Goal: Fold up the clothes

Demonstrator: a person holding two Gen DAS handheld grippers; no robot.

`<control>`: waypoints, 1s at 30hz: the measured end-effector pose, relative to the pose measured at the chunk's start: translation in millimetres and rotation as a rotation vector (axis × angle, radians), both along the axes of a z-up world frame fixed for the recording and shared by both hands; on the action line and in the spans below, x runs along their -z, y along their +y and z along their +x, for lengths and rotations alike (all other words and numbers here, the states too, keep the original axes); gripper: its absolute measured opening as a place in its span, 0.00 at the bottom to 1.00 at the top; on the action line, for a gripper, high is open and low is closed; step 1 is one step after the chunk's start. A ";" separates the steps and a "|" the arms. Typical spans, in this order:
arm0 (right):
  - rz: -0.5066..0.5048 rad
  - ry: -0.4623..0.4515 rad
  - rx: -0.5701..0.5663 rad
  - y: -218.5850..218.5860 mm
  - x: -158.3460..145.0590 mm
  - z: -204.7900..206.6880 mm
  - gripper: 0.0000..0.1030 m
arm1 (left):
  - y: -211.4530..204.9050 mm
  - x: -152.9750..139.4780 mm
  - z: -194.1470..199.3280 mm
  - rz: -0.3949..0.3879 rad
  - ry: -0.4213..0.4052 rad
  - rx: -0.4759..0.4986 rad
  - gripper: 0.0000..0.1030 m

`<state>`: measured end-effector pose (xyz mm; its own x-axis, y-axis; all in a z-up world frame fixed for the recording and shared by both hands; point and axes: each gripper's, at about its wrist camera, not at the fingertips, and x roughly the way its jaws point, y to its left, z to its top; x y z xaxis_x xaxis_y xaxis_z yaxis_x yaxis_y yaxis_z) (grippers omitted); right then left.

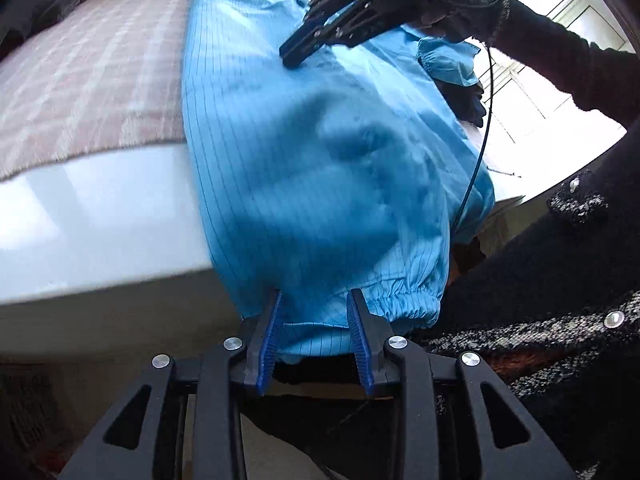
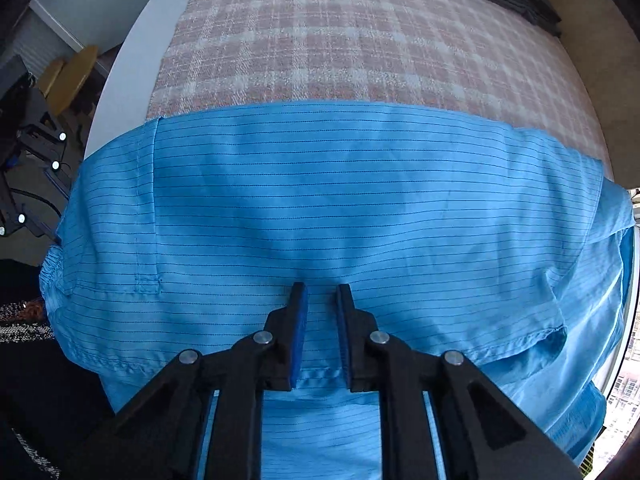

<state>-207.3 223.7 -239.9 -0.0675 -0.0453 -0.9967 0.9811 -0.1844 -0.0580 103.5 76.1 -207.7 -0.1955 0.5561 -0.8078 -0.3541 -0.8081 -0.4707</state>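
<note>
Blue pinstriped garment (image 1: 312,168) is lying across a white table (image 1: 92,216) partly covered by a pink plaid cloth (image 1: 88,80), its elastic hem hanging over the near edge. In the left wrist view, the left gripper (image 1: 314,328) is sitting with its jaws apart around that hem, while the right gripper (image 1: 304,46), held by a dark-sleeved hand (image 1: 452,4), is pressing on the far fabric. In the right wrist view, the right gripper (image 2: 322,312) is resting on the garment (image 2: 320,200), jaws slightly parted, nothing clamped between them.
</note>
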 end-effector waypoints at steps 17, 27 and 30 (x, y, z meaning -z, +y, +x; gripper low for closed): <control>0.077 0.035 -0.060 -39.9 0.6 19.8 0.14 | -52.1 40.2 9.4 0.102 -0.071 -0.235 0.23; 0.092 0.038 -0.072 -56.2 -0.3 28.7 0.15 | -74.2 52.1 7.0 0.164 -0.084 -0.221 0.14; 0.091 0.039 -0.070 -60.6 -1.4 31.5 0.15 | -66.6 62.6 2.2 0.214 -0.088 -0.200 0.00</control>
<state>-175.8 163.2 -238.5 -0.1063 0.0394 -0.9936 0.9880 -0.1082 -0.1100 105.6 9.5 -270.3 -0.2531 0.6730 -0.6950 -0.1484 -0.7369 -0.6596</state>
